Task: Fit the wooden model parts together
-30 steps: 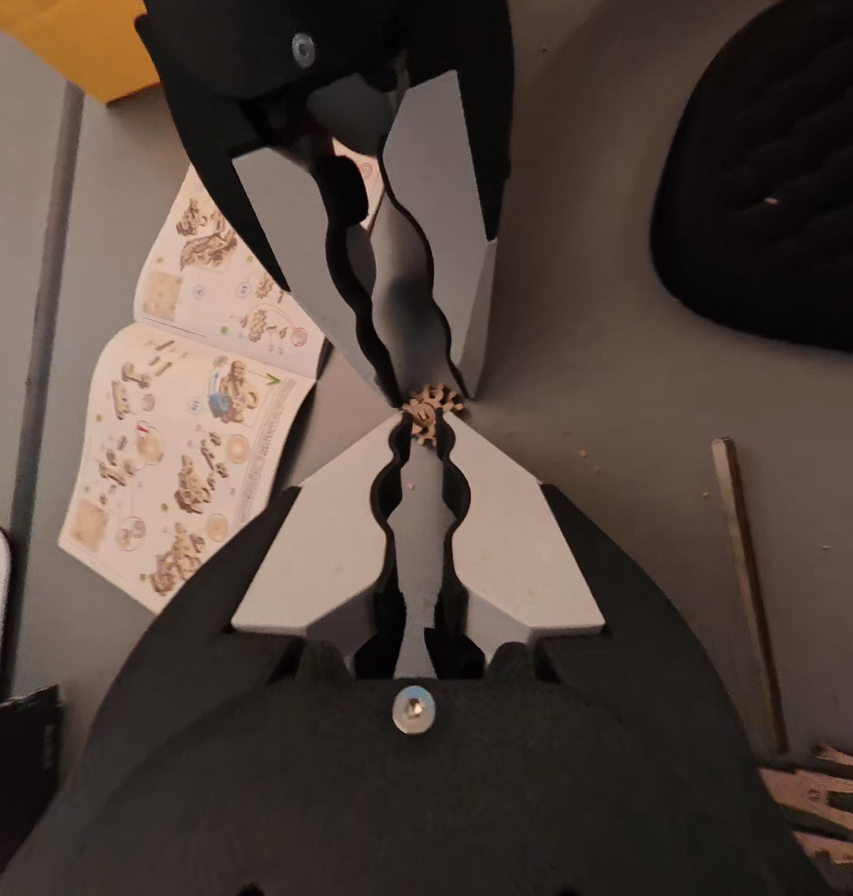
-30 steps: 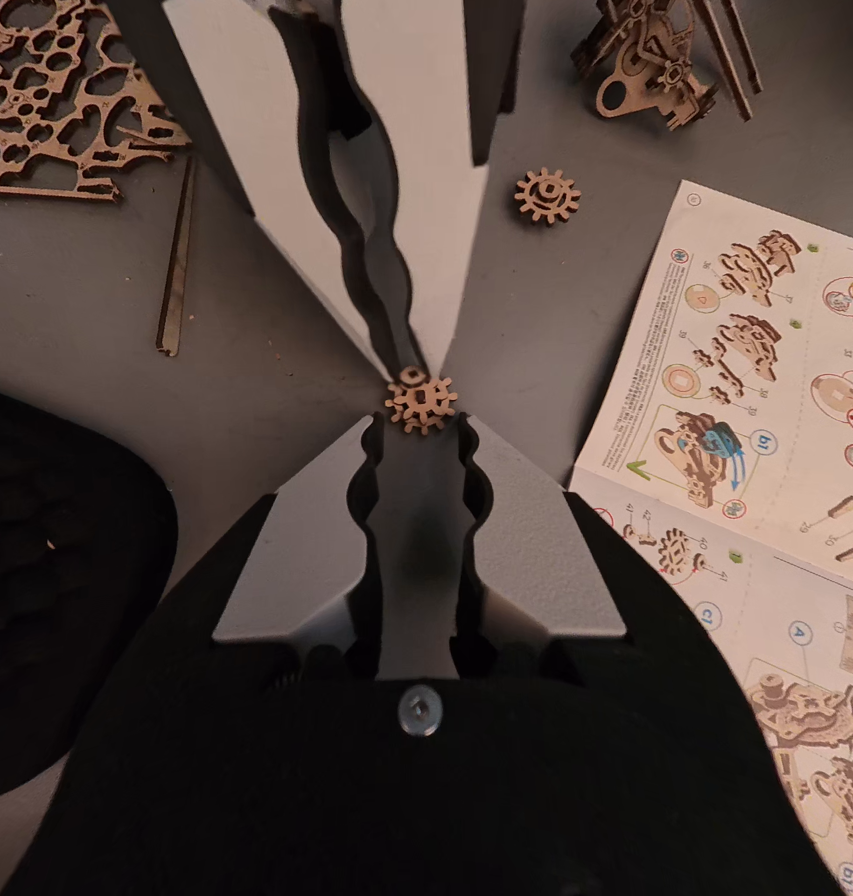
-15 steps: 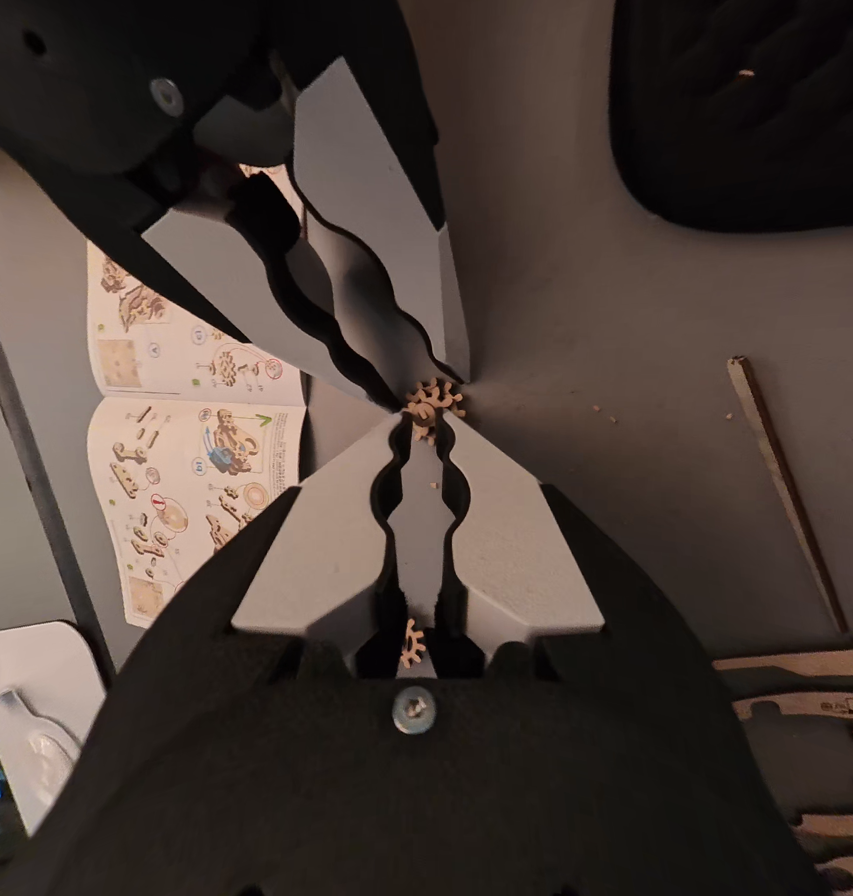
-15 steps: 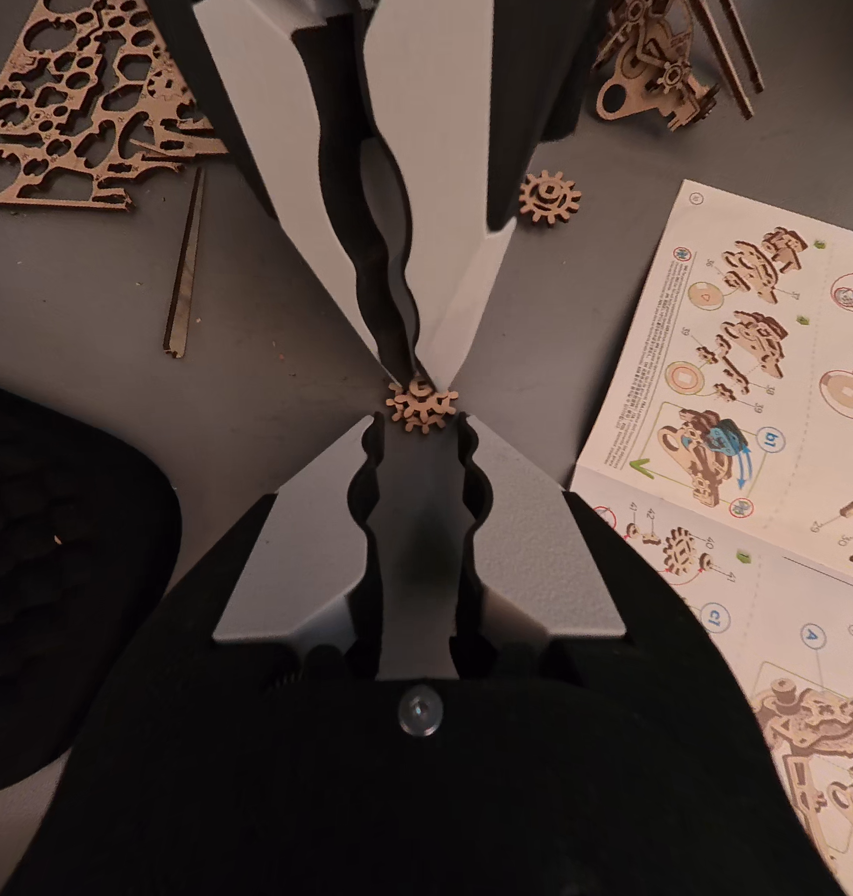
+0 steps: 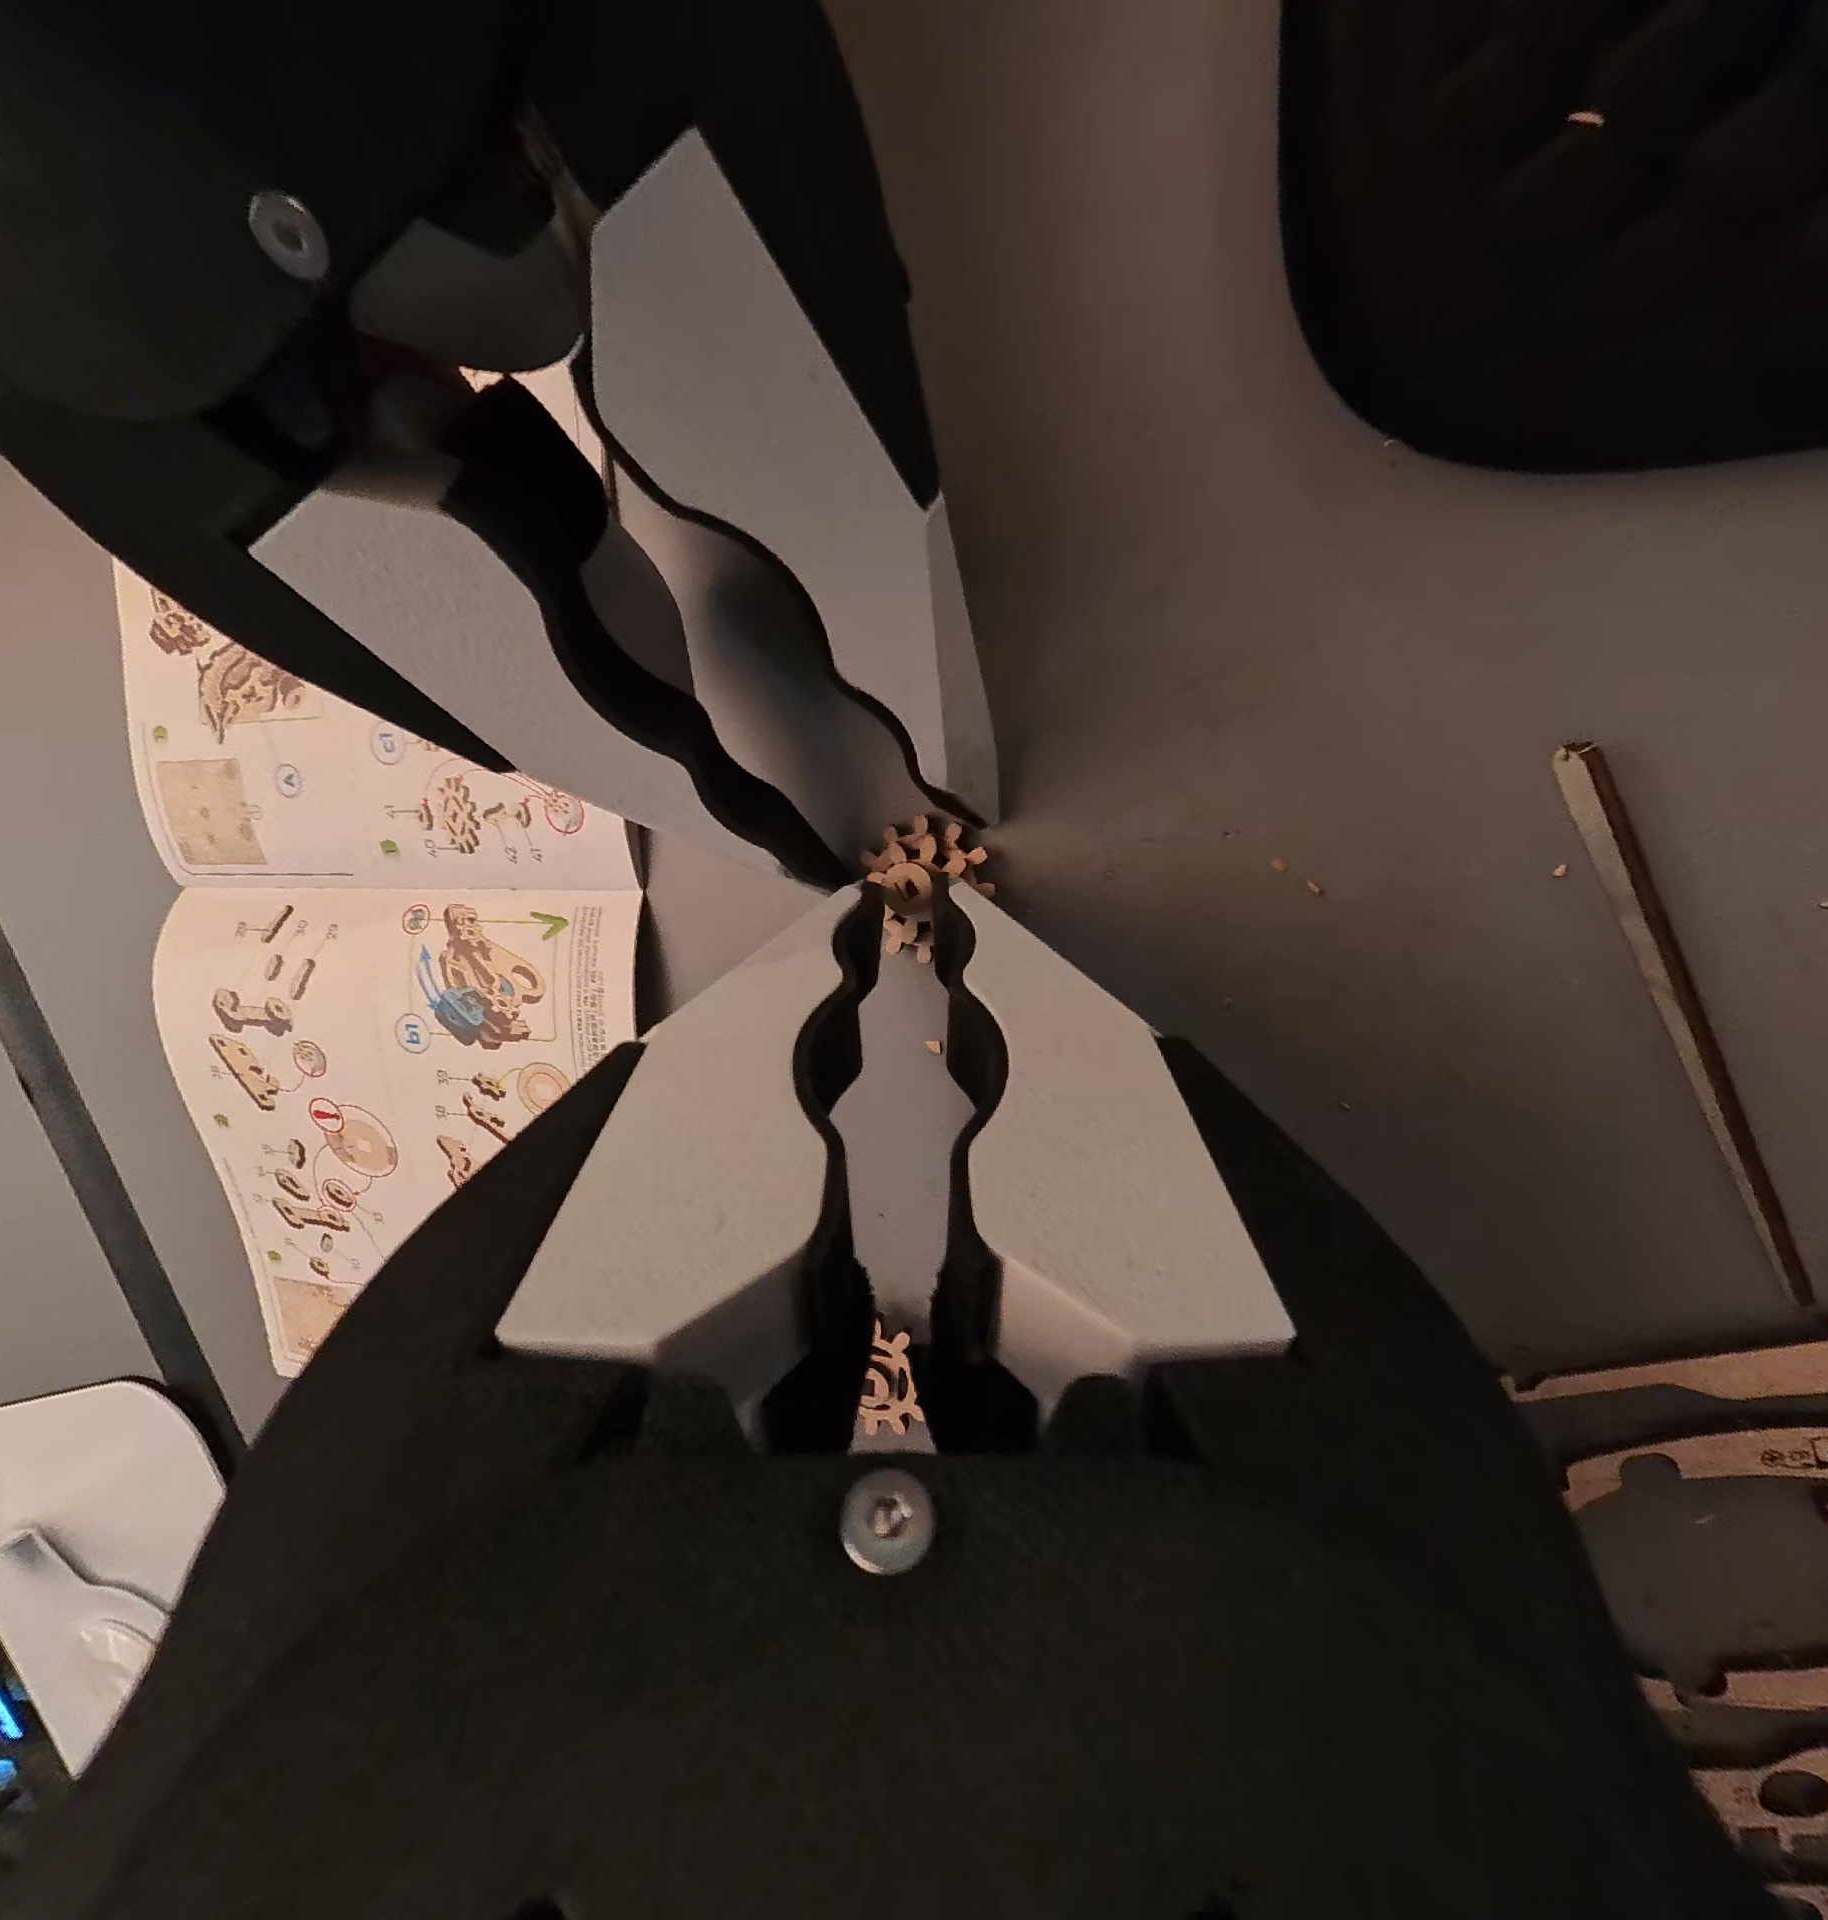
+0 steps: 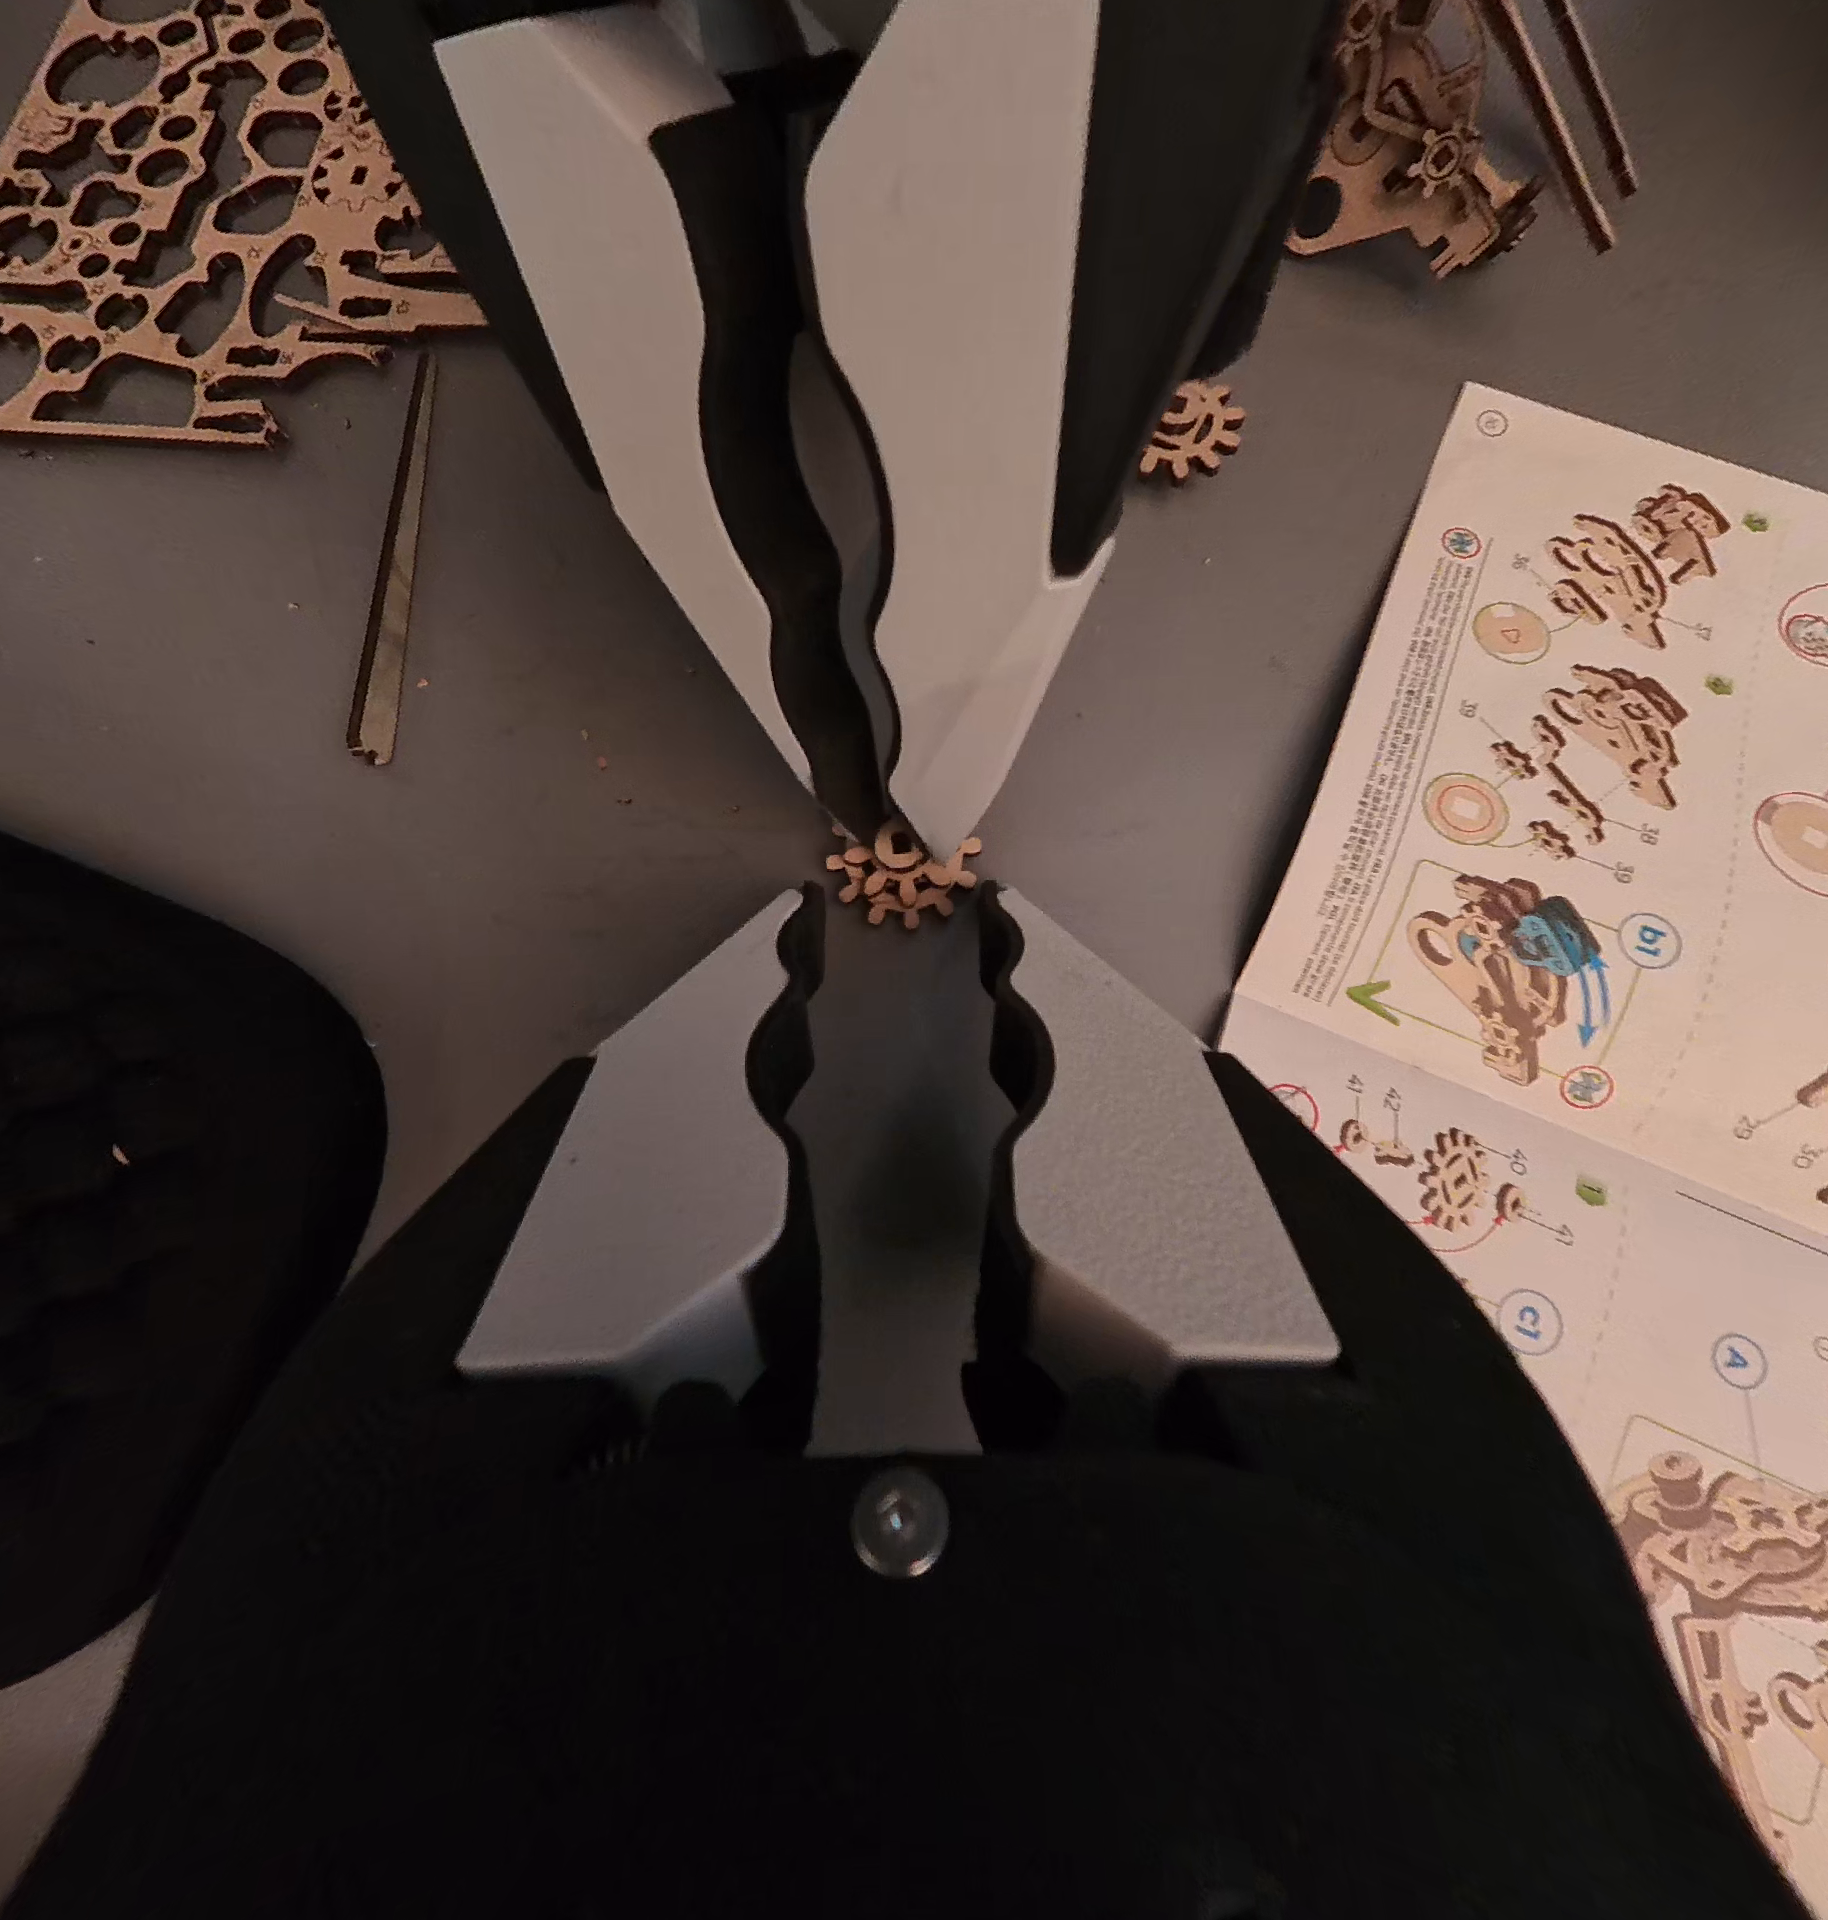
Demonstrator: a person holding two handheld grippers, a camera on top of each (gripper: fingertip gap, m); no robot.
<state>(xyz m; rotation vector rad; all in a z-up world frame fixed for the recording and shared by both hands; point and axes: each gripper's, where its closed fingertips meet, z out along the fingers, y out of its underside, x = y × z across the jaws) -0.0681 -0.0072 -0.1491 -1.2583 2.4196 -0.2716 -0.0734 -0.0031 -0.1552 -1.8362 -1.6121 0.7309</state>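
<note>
Your left gripper is pinched narrow on the small pale wooden toothed gear, held above the grey tabletop w/ your right gripper meeting it tip to tip. Right's tips sit wider, flanking the gear; can't tell if they grip. A 2nd loose wooden gear lies near the open instruction booklet.
</note>
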